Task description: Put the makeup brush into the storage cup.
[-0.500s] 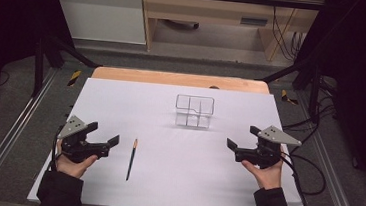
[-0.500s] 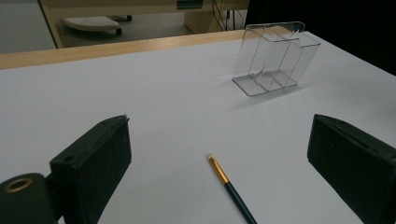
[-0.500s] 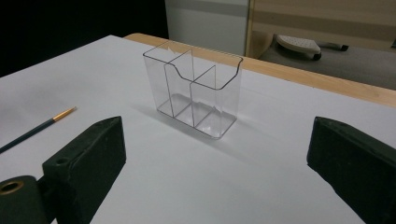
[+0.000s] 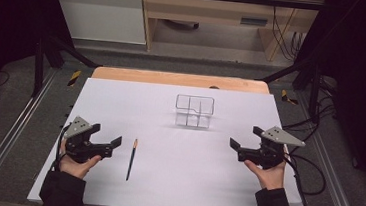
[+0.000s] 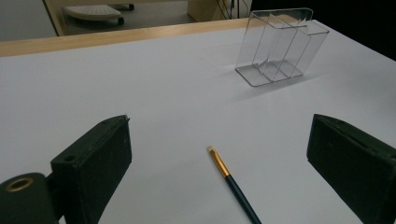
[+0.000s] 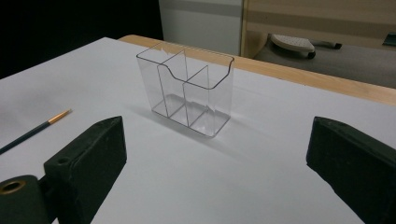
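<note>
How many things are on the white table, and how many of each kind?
Brush: 1
Clear holder: 1
Grippers, left and right: 2
Total: 4

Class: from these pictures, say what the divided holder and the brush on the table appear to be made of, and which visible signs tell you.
Divided holder: likely clear glossy acrylic; the table shows through its walls and the edges catch light.
Brush: dark painted handle, wood or plastic, with a shiny gold band that looks metal and a pale tip.
</note>
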